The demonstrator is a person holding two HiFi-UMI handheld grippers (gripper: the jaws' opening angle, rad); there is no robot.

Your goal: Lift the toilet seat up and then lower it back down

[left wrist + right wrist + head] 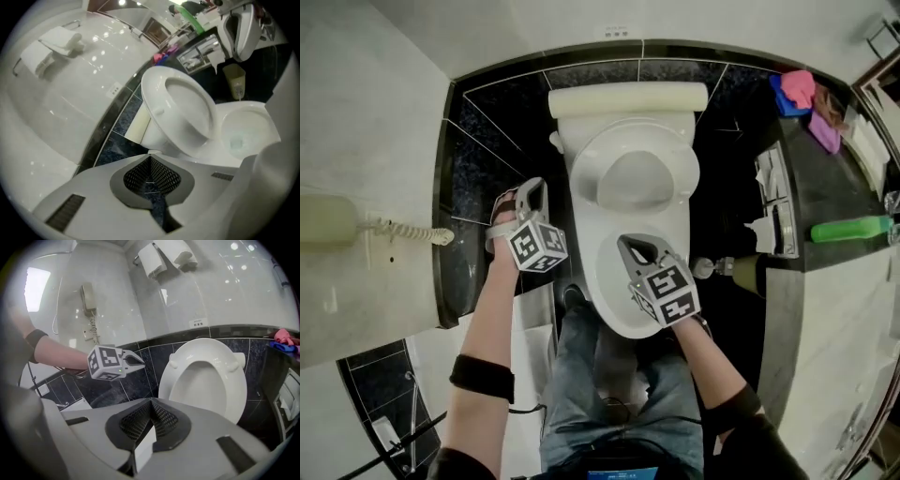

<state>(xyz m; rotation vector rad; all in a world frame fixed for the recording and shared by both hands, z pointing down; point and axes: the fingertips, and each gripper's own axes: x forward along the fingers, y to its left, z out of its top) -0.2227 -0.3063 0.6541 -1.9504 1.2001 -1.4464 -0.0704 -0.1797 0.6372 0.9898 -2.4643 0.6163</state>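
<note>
The toilet seat (639, 178) is standing raised, leaning back against the cream cistern top (628, 98), with the open bowl (614, 286) lying below it. The left gripper (532, 187) is hovering beside the bowl's left flank over dark tile, its jaws pressed together on nothing; the right gripper (636, 246) is hanging over the bowl's front rim, its jaws likewise meeting at the tips with nothing pinched. Neither is touching the seat. A wall telephone (328, 220) is hanging at the left with its coiled cord (408, 230) trailing toward the left arm, and two paper rolls (161, 256) are sitting high on the pale wall. On the right a black counter (825, 187) is crowding close to the bowl, carrying a green bottle (853, 228) and a pink cloth (799, 86); a small cream container (742, 272) is standing in the narrow gap between counter and bowl. The person's jeans (609, 375) are standing just before the bowl's front edge. Glossy pale walls are rising above a band of dark speckled tile (502, 112). The left side is offering more open floor than the right, where the counter edge is running close.
</note>
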